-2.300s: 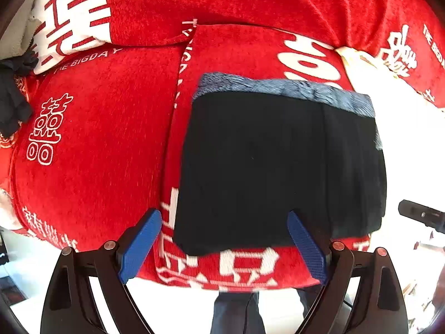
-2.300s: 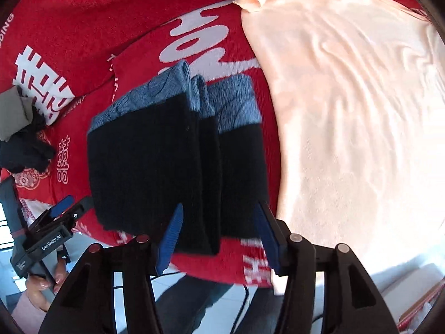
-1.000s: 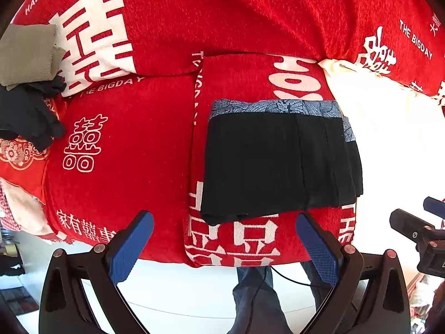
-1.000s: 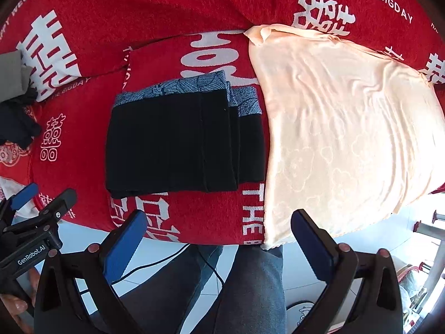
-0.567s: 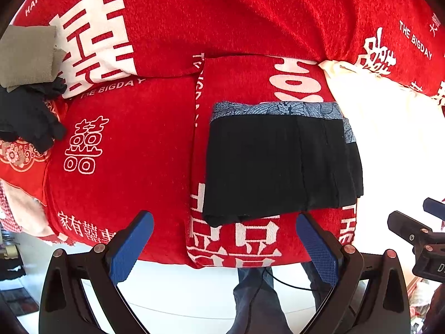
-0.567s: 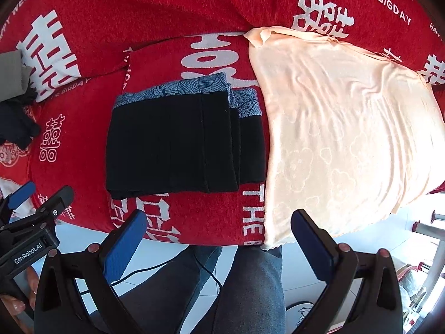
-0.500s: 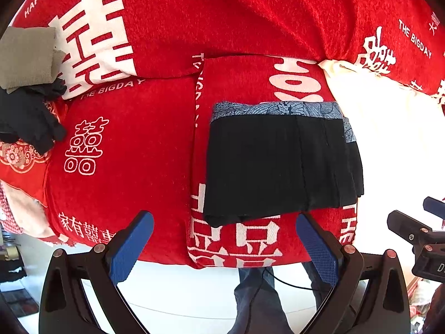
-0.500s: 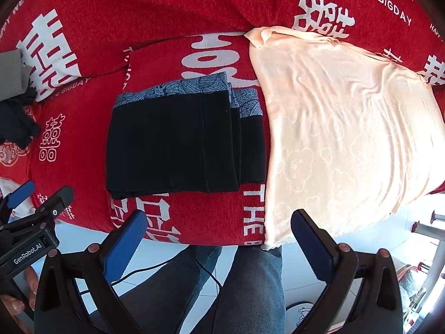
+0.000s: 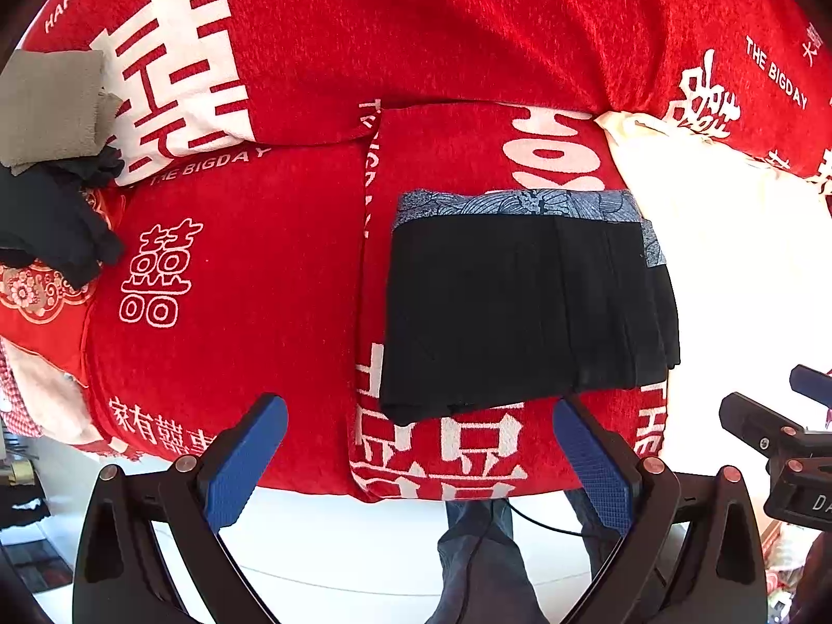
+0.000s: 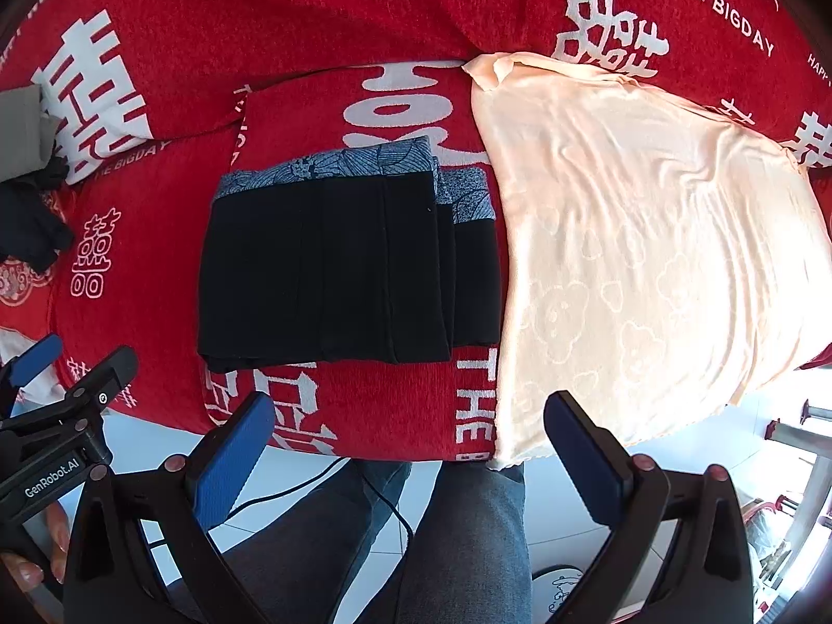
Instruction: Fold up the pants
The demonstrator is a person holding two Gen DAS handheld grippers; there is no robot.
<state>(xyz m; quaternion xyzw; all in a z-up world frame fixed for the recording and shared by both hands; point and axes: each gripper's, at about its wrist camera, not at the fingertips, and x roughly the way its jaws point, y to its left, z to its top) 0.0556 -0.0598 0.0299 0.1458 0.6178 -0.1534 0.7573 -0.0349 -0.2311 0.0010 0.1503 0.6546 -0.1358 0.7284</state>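
Observation:
Black pants (image 9: pixel 525 307) (image 10: pixel 343 270) with a blue-grey patterned waistband lie folded into a flat rectangle on a red cushion (image 9: pixel 249 270) (image 10: pixel 374 400) printed with white characters. My left gripper (image 9: pixel 416 447) hangs open just off the cushion's front edge, nothing between its blue pads. My right gripper (image 10: pixel 411 442) is also open and empty, held back from the pants over the front edge. Each gripper shows at the side of the other's view.
A peach cloth (image 10: pixel 634 239) (image 9: pixel 738 260) covers the cushion right of the pants. A grey folded item (image 9: pixel 47 104) and a dark garment (image 9: pixel 47 218) lie at far left. A person's legs in dark jeans (image 10: pixel 416 535) stand below, over white floor tiles with a black cable (image 10: pixel 307 478).
Both grippers have let go of the pants and drawn back and up from the cushion since the earliest frames. Over the last second nothing has visibly moved.

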